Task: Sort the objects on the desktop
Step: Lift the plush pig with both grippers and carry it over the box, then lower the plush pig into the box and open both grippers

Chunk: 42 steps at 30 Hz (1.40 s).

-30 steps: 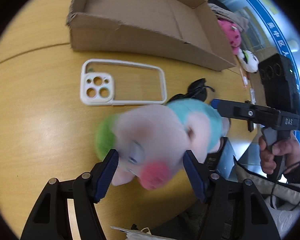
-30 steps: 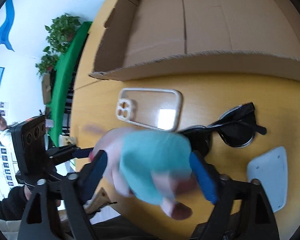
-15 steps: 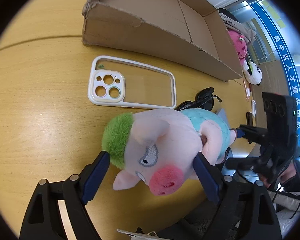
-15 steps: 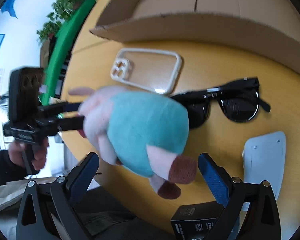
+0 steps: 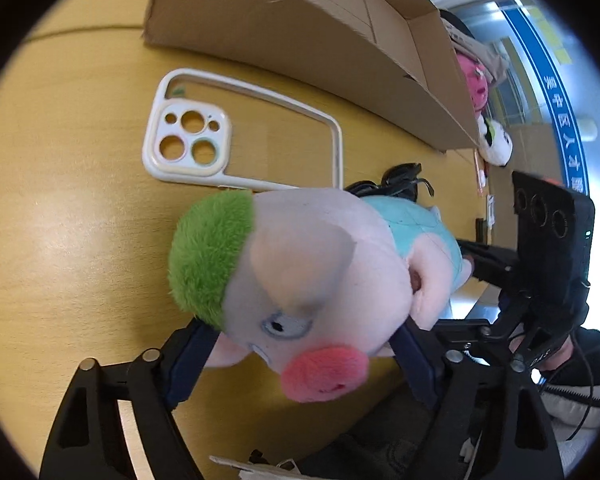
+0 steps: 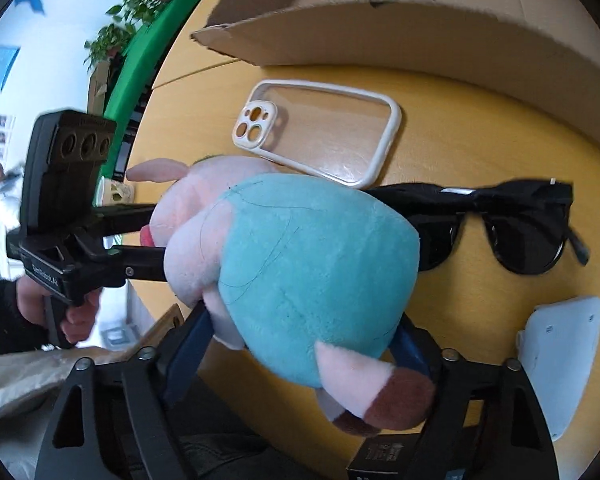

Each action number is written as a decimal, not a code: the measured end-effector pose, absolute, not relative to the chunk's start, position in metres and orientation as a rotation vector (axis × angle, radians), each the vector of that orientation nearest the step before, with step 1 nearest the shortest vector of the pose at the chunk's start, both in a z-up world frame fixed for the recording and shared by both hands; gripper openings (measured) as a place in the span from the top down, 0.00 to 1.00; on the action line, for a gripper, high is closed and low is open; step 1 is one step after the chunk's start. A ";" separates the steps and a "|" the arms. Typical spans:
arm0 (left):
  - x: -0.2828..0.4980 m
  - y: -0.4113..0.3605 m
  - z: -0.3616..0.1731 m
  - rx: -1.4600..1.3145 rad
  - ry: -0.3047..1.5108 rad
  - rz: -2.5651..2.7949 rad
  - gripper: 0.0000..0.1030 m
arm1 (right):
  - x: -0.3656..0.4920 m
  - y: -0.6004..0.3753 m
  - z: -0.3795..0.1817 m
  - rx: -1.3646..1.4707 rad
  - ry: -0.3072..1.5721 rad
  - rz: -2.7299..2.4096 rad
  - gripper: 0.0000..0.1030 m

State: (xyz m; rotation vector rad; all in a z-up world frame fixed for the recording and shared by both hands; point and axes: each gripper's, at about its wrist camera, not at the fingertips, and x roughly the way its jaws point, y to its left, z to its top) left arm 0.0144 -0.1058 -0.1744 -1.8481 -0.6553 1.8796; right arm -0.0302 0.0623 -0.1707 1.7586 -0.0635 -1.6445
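I have the pig [image 5: 312, 276] by both ends. In my left view its head fills the centre: green tuft toward the left, pink snout toward the bottom, teal body running off to the right. In my right view the teal back [image 6: 300, 272] fills the middle, the head points left and a brown-tipped foot hangs at the lower right. So its long axis lies across between my two tools, roughly level and just above the worktop [image 5: 60, 240].

My left gripper [image 5: 300, 360] comes in from the bottom of its frame, blue fingers [image 5: 188, 360] pressed on either side of the head, clamped on it. My right gripper [image 6: 300, 352] does the same from the bottom of its frame, fingers [image 6: 184, 356] squeezing the body. In the right view my left hand [image 6: 72, 316] shows at the left edge, curled round the tool's handle.

Past the pig a phone case [image 5: 236, 144] lies flat on the worktop, camera holes toward the left. Sunglasses [image 6: 512, 232] lie on the right of the right view, partly behind the pig. A cardboard box [image 5: 320, 28] spans the top of both views.
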 end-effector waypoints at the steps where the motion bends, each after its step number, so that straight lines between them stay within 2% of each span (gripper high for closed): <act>1: 0.015 -0.103 -0.169 -1.846 -0.627 1.888 0.25 | -0.029 0.062 -0.169 1.755 -0.049 -1.648 0.16; 5: 0.013 -0.098 -0.143 -1.796 -0.575 1.937 0.28 | -0.028 0.071 -0.155 1.708 -0.063 -1.684 0.18; 12: -0.011 -0.096 -0.071 -1.628 -0.472 2.128 0.32 | -0.042 0.074 -0.091 1.537 -0.060 -1.867 0.19; 23: -0.073 -0.089 0.081 -1.225 -0.269 2.390 0.33 | -0.089 0.084 0.059 1.137 -0.015 -2.133 0.19; 27: -0.089 -0.084 0.117 -1.125 -0.223 2.437 0.33 | -0.102 0.091 0.101 1.032 -0.011 -2.191 0.19; 34: -0.122 -0.075 0.150 -1.030 -0.188 2.472 0.33 | -0.121 0.087 0.140 0.944 0.010 -2.241 0.19; 42: -0.176 -0.079 0.152 -1.013 -0.160 2.473 0.33 | -0.163 0.091 0.154 0.918 0.013 -2.258 0.19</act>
